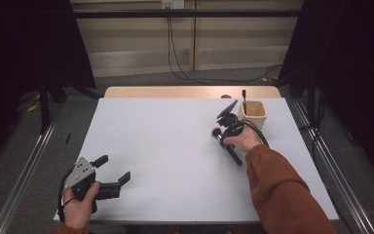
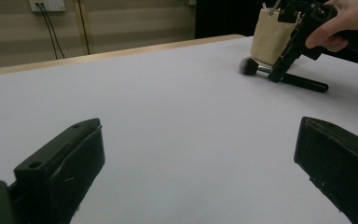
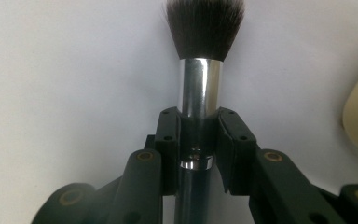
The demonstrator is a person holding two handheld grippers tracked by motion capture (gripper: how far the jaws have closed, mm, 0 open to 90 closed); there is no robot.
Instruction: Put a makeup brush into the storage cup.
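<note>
A makeup brush (image 1: 233, 155) with a dark bristle head, silver ferrule and black handle lies on the white table (image 1: 165, 146) at the right. My right gripper (image 1: 223, 137) is shut on its ferrule; in the right gripper view the pads (image 3: 170, 135) press on both sides of the brush (image 3: 200, 88), just behind the bristles. The left gripper view shows the brush (image 2: 307, 85) low on the table under the right gripper (image 2: 279, 70). My left gripper (image 1: 113, 168) rests at the front left, open, nothing between its fingers (image 2: 70, 154).
A cream cup (image 1: 253, 113) stands just beyond the right gripper, near the table's far right edge, with a thin black item standing in it. The cup (image 2: 266, 37) sits close behind the brush head. A wooden strip (image 1: 190, 91) borders the far edge.
</note>
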